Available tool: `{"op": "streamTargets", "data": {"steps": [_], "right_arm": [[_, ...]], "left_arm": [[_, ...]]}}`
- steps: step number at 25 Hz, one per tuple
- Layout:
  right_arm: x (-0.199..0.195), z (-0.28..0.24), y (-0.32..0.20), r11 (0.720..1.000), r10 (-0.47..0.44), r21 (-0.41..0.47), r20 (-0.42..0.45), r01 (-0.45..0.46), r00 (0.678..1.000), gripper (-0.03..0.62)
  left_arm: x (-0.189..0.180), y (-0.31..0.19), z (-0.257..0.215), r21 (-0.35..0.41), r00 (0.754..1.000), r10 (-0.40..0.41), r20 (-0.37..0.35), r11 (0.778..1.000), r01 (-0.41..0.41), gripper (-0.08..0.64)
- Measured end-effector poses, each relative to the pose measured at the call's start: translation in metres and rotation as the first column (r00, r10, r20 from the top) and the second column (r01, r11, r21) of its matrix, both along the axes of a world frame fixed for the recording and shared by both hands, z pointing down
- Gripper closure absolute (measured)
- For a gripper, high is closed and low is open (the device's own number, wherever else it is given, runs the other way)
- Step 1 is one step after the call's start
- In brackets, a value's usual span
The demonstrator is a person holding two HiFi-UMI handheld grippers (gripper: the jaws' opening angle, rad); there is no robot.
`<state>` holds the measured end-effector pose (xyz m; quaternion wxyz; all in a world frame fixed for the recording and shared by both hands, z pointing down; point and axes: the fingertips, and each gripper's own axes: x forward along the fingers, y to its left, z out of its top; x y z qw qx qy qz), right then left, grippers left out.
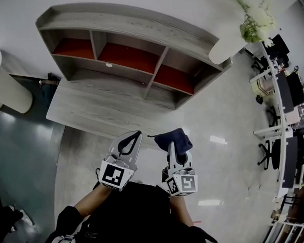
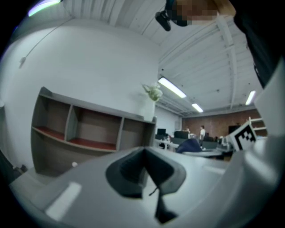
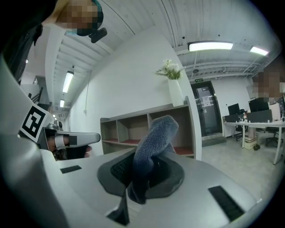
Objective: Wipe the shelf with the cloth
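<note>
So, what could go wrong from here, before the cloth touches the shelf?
1. The right gripper pinches the blue cloth only by its lower part. The rest stands up loose, so it may slip out, or only a small patch may wipe.
2. A vase of flowers stands on top of the shelf, at its right end in the head view. A wide sweep along the top could tip it.
</note>
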<state>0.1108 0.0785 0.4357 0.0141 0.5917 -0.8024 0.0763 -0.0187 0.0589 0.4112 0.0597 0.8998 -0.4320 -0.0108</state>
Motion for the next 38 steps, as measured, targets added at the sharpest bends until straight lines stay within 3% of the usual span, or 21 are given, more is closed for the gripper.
{"op": "streamTargets", "data": {"steps": [4,15,27,38], "right_arm": [[-0.012,-0.005,-0.027,1.000,0.021,-0.004,-0.018,-0.022,1.000,0.560],[-0.007,0.002,-0.070,0.996,0.080,-0.026,-0.043,-0.081,0.996,0.560],[0.052,0.019,-0.115,0.996,0.058,-0.061,-0.036,-0.060,0.998,0.560],[0.108,0.058,-0.170,0.988,0.038,-0.148,-0.065,-0.047,0.997,0.560]], "left_arm": [[-0.012,-0.026,-0.003,-0.004,0.999,0.018,-0.030,1.000,-0.018,0.557],[-0.019,-0.073,-0.003,-0.013,0.998,0.048,-0.030,0.999,-0.049,0.557],[0.030,-0.105,-0.002,-0.042,1.000,0.011,0.022,0.999,-0.010,0.557],[0.078,-0.133,0.008,-0.065,0.996,-0.051,0.070,0.996,0.055,0.557]]}}
